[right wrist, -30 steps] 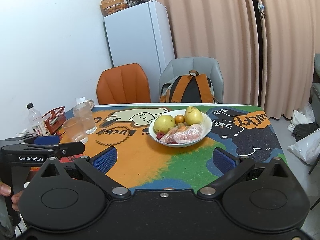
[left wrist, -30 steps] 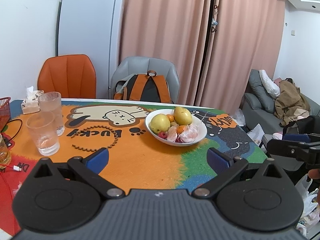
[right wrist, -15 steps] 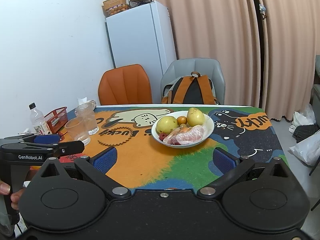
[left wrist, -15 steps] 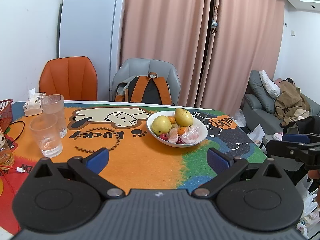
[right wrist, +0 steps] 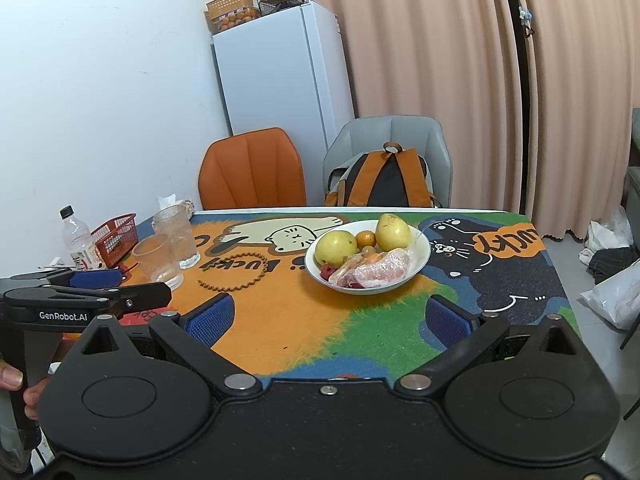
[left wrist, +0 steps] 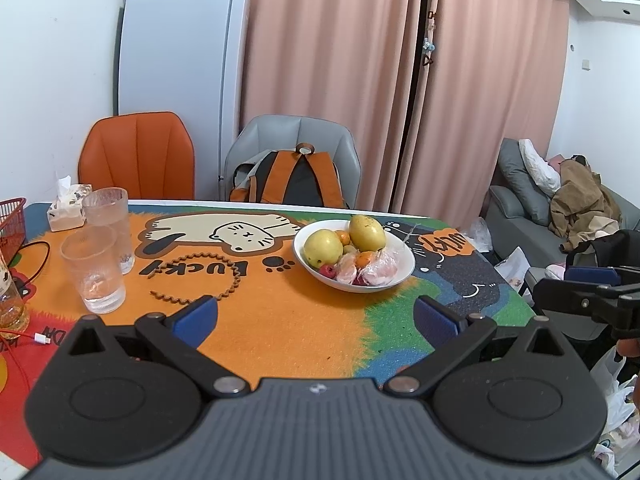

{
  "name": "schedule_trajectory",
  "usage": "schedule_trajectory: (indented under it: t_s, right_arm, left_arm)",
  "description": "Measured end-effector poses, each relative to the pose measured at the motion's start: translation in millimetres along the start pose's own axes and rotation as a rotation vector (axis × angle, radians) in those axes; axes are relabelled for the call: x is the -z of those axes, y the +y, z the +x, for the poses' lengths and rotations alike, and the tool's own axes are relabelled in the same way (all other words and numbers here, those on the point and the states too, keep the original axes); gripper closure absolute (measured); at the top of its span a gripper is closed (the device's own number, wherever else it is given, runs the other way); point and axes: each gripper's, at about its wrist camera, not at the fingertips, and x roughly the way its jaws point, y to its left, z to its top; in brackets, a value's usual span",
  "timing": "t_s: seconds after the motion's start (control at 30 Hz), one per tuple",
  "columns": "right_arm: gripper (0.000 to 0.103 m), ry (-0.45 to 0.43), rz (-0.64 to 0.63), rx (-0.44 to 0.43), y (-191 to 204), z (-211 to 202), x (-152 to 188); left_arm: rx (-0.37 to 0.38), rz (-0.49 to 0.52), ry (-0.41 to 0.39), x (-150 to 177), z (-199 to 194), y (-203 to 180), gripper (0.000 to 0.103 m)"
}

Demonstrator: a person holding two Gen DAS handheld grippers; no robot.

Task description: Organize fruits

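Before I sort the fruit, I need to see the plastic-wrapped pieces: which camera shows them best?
Right wrist view: the wrapped fruit lies unobstructed at the white bowl's near side. The left wrist view shows it partly hidden behind the near rim.

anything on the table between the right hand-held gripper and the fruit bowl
Nothing visible. The right hand-held gripper is open, and only bare mat lies between it and the white fruit bowl. The bead string and the two glasses sit off to the left of that path.
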Motion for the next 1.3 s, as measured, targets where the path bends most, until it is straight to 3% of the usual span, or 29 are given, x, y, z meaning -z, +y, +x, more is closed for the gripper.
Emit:
schedule_trajectory:
  t_s: [1.3]
  right_arm:
    - [0.0,0.0,-0.003,-0.006,2.8,-1.5,-0.8]
  left_arm:
    - [0.008,-0.003,0.009,0.3,-3.9,1.4,0.0]
